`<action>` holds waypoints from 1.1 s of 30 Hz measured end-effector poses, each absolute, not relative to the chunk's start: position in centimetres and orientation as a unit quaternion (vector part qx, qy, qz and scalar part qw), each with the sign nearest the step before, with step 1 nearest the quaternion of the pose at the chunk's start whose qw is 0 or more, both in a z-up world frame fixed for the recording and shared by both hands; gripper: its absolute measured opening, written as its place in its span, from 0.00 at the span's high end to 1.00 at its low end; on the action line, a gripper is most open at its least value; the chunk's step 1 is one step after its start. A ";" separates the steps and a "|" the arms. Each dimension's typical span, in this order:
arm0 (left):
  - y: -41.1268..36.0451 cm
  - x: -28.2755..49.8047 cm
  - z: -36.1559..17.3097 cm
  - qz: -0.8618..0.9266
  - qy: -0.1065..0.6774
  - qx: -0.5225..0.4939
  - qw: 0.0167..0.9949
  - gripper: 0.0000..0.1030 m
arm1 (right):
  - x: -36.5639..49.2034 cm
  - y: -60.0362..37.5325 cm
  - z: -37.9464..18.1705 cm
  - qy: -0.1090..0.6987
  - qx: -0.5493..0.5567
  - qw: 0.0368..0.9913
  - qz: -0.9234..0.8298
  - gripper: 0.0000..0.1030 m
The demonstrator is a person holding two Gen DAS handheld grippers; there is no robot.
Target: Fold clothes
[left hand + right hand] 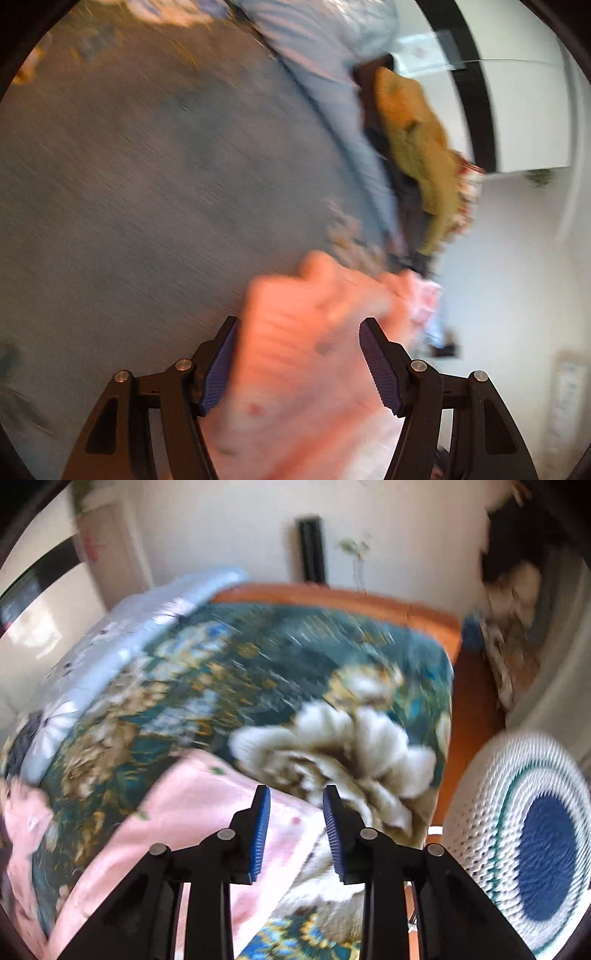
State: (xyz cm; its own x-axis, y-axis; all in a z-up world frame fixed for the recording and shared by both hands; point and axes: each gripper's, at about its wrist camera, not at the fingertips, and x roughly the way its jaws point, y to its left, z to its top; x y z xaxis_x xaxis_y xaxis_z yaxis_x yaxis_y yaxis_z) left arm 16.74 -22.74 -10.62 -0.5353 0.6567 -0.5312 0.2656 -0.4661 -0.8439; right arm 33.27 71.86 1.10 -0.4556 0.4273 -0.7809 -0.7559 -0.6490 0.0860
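A pink garment with small prints lies on the bed. In the left wrist view it (306,343) bunches up between and in front of the fingers of my left gripper (298,325), whose jaws stand wide apart. In the right wrist view the garment (192,812) spreads flat over the floral blanket (295,686). My right gripper (296,792) hovers over the garment's right edge with its jaws apart and nothing between them. Both views are blurred by motion.
A pile of other clothes (417,147), yellow-green and dark, lies at the bed's far side. A light blue quilt (122,627) covers the bed's left part. An orange bed frame (369,602) borders the blanket. A white knitted cushion with a blue centre (528,830) sits at right.
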 end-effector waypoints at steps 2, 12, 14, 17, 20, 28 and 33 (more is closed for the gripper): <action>-21.7 16.9 -10.2 0.720 -0.493 -0.463 0.157 0.34 | 32.1 69.1 2.9 0.196 -0.365 0.329 0.848 0.64; -19.1 15.5 -10.5 0.704 -0.472 -0.478 0.229 0.33 | 22.4 52.3 1.1 0.126 -0.421 0.081 0.894 0.64; -18.9 15.1 -10.7 0.711 -0.463 -0.474 0.236 0.33 | 21.5 50.1 0.5 0.103 -0.433 0.063 0.893 0.64; -19.6 13.8 -11.6 0.712 -0.480 -0.464 0.216 0.33 | 21.3 48.2 0.0 0.086 -0.440 0.045 0.893 0.64; -21.1 13.4 -13.0 0.688 -0.547 -0.430 0.207 0.41 | 21.4 47.4 -0.1 0.087 -0.442 0.040 0.892 0.64; -22.3 15.6 -9.8 0.774 -0.491 -0.384 0.106 0.84 | 21.2 46.7 -0.9 0.088 -0.459 0.043 0.883 0.64; -23.8 15.5 -7.0 0.850 -0.377 -0.366 -0.001 0.85 | 20.7 45.9 -1.9 0.086 -0.466 0.033 0.880 0.64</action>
